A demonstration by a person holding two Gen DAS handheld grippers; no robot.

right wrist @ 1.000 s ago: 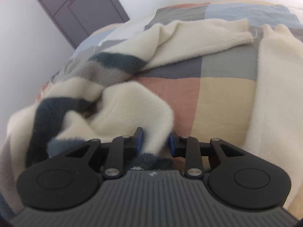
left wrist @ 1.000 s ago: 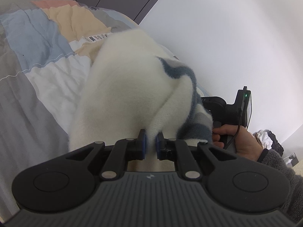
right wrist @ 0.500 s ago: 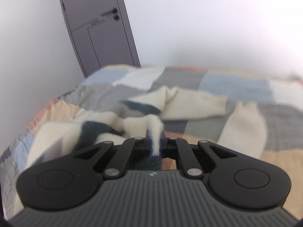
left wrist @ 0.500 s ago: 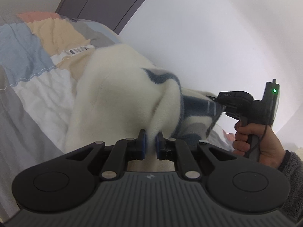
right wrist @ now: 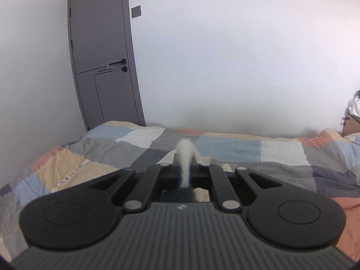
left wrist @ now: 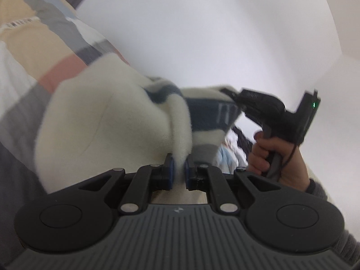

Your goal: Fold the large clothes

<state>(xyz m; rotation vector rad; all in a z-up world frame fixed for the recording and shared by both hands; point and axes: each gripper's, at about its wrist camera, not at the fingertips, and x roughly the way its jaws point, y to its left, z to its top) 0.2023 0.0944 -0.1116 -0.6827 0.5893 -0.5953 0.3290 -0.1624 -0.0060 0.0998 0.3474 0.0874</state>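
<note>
A fluffy cream sweater (left wrist: pixel 105 121) with dark blue and grey stripes hangs lifted above the bed. My left gripper (left wrist: pixel 178 168) is shut on a fold of its cream edge. In the left wrist view my right gripper (left wrist: pixel 234 94), held in a hand, pinches the striped edge to the right, and the cloth is stretched between the two. In the right wrist view my right gripper (right wrist: pixel 185 166) is shut on a tuft of the sweater (right wrist: pixel 185 155), which sticks up between the fingers; the rest of the garment is hidden below.
A bed with a patchwork cover (right wrist: pixel 247 150) of grey, blue, beige and salmon lies below and ahead. A grey door (right wrist: pixel 101 67) stands at the back left by a white wall. A pile of clothes (right wrist: pixel 354 105) shows at the far right.
Both grippers have risen and lifted the sweater off the bed. The right gripper has tilted up, so its view now faces the door and wall. The cloth is pulled tighter between them.
</note>
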